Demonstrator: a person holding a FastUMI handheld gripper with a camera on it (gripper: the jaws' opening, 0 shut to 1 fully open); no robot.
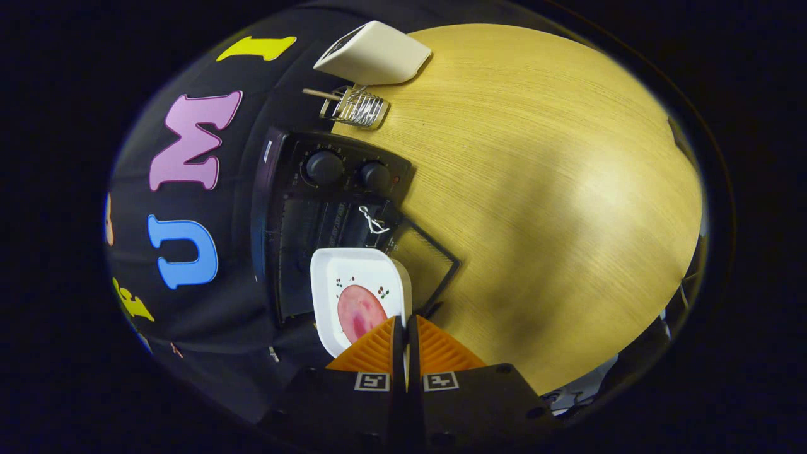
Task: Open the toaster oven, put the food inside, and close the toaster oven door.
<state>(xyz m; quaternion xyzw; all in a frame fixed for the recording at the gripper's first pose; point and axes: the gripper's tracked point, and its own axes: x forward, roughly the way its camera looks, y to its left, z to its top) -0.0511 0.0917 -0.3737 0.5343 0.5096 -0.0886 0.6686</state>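
Tool (pixel 404 328) clenched on rim of white square plate (pixel 353 287) carrying a pink, round slice of food (pixel 359 312). Held just before black toaster oven (pixel 328 214), door (pixel 425 261) open, on wooden worktop (pixel 542 208). Wire rack (pixel 354 106) beyond oven.

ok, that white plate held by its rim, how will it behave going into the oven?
The plate looks stiff and won't flex. Gripper pinches only its near rim, so it may droop or slip. The pink food lies loose and could slide if tilted.
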